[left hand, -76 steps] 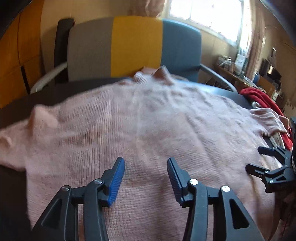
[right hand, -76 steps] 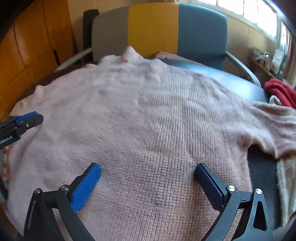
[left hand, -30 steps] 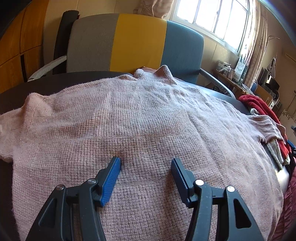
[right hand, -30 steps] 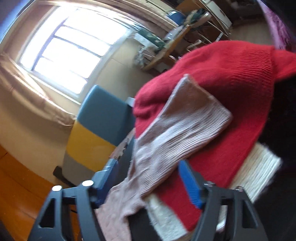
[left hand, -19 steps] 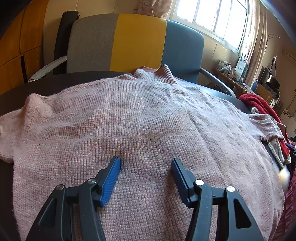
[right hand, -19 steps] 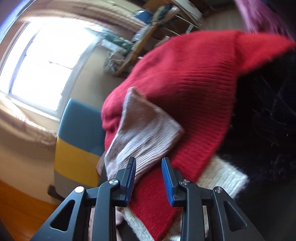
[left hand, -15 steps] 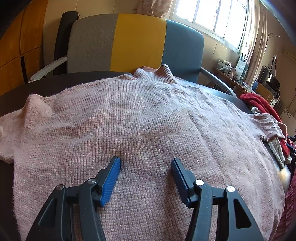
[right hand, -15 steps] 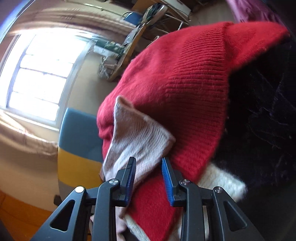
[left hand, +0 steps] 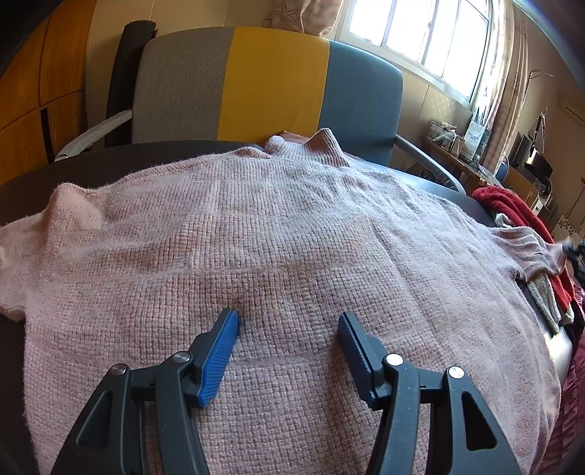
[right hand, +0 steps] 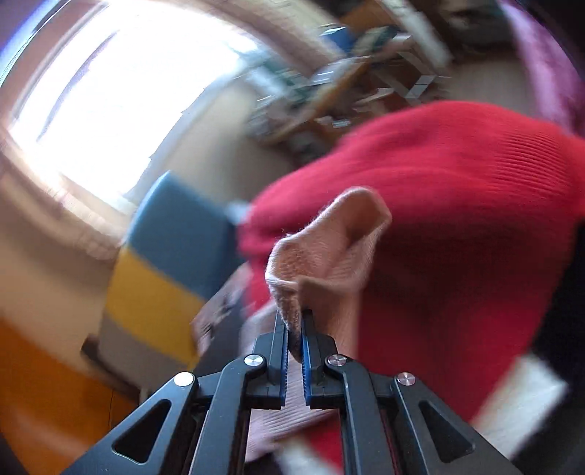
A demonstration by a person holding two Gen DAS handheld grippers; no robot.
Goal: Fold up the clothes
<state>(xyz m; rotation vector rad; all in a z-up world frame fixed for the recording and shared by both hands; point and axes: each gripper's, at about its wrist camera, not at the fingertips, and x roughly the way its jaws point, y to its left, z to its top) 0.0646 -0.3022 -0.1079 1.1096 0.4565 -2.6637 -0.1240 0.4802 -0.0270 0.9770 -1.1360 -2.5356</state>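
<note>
The pink knit sweater [left hand: 285, 255] lies spread flat across a dark round table [left hand: 109, 160], its long axis running from the hem nearest the left wrist camera up to the turtleneck collar [left hand: 310, 144], which points away toward the chair beyond the table's far edge. One sleeve trails off to the left side of that view, and the other sleeve [left hand: 526, 244] reaches right, onto a pile of other clothes at the table's edge. In the right wrist view the cuff [right hand: 325, 252] of that right-hand sleeve is lifted and curled open, its edge pinched between the blue pads of the right gripper [right hand: 294, 336], whose jaws are nearly closed with only the knit fabric between them; much of this view is motion-blurred. Behind the cuff sits a red knit garment [right hand: 457, 219], with a pale cream piece showing beneath it at the lower right. The left gripper [left hand: 289, 336] rests low over the sweater's lower body, its jaws spread wide apart and holding nothing, its blue pads [left hand: 219, 356] close to or touching the knit. The chair [left hand: 270, 84] has a back in grey, yellow and blue panels, and a bright window [left hand: 420, 33] stands behind it to the right.
</note>
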